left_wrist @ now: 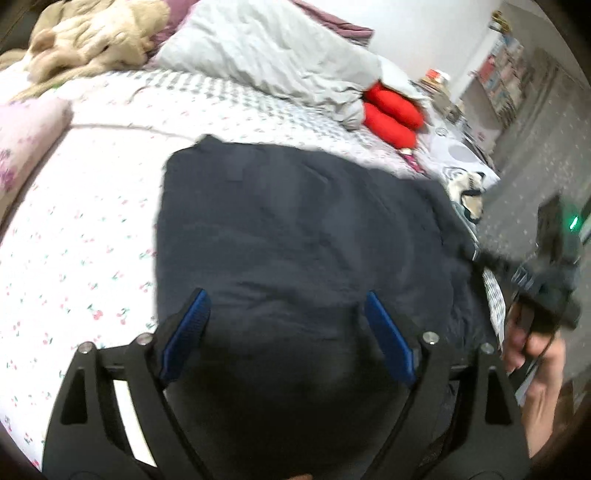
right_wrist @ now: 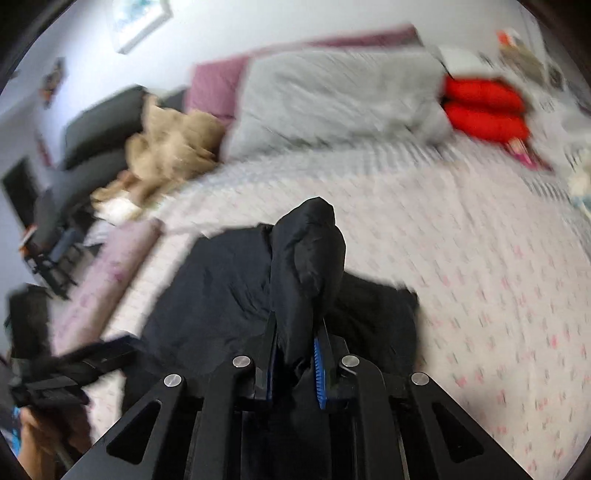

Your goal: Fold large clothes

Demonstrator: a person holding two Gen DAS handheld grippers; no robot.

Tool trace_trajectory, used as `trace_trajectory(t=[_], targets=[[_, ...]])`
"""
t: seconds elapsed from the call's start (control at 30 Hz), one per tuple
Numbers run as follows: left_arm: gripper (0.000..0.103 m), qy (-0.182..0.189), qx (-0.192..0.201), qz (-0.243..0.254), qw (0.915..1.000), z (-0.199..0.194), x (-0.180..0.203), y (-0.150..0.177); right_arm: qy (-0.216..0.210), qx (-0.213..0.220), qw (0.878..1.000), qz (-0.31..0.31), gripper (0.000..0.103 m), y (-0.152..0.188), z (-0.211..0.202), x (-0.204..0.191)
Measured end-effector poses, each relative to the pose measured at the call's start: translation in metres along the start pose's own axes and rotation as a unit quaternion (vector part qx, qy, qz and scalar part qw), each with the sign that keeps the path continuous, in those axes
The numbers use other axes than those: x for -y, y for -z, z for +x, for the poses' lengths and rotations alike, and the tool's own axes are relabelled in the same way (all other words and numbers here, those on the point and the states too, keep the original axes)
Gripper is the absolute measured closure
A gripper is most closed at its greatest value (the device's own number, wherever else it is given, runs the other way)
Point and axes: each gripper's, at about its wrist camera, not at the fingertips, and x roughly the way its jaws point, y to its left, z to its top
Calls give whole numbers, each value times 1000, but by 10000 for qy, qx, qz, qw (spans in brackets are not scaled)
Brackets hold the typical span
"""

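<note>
Navy garment point(left_wrist: 295, 221) lies on the cherry-print bedsheet point(left_wrist: 81, 229); the left gripper point(left_wrist: 284, 306) hovers spread above it, the right gripper point(right_wrist: 295, 332) pinches a raised fold.

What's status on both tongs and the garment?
Left tongs open above dark garment. Right tongs shut on garment fold. Garment spread on bed. Nothing blocking.

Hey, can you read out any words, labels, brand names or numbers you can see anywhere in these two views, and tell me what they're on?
No text can be read in either view.
Shelf items by the far wall: too small and blurred.
Wall picture: blurred, no lettering legible.
Dark garment: no label or print visible.
Floral bedsheet: pattern only, no words.
</note>
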Motion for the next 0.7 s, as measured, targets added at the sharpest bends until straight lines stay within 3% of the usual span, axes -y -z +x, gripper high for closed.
trace_trajectory(t=[0.13, 0.23, 0.33, 0.4, 0.47, 0.57, 0.7], targets=[[6, -139, -243, -249, 9993, 7, -9, -1, 501, -607, 9968, 117, 75, 25, 47, 29], [3, -220, -359, -509, 9978, 11, -19, -2, 668, -678, 9954, 144, 62, 29, 55, 39], [1, -131, -375, -761, 9963, 10, -30, -1, 407, -769, 9947, 544, 40, 22, 47, 53], [1, -35, -418, -894, 9951, 10, -37, -2, 34, -805, 9925, 924, 28, 16, 37, 63], [1, 87, -456, -1073, 9931, 12, -47, -2, -601, -831, 9849, 1395, 17, 13, 30, 79], [1, 217, -586, -1332, 9891, 21, -58, -2, -1231, -1015, 9664, 2018, 16, 15, 35, 99], [1, 420, -894, -1723, 9801, 37, -71, 1, -1538, -1450, 9443, 2521, 15, 26, 55, 113]])
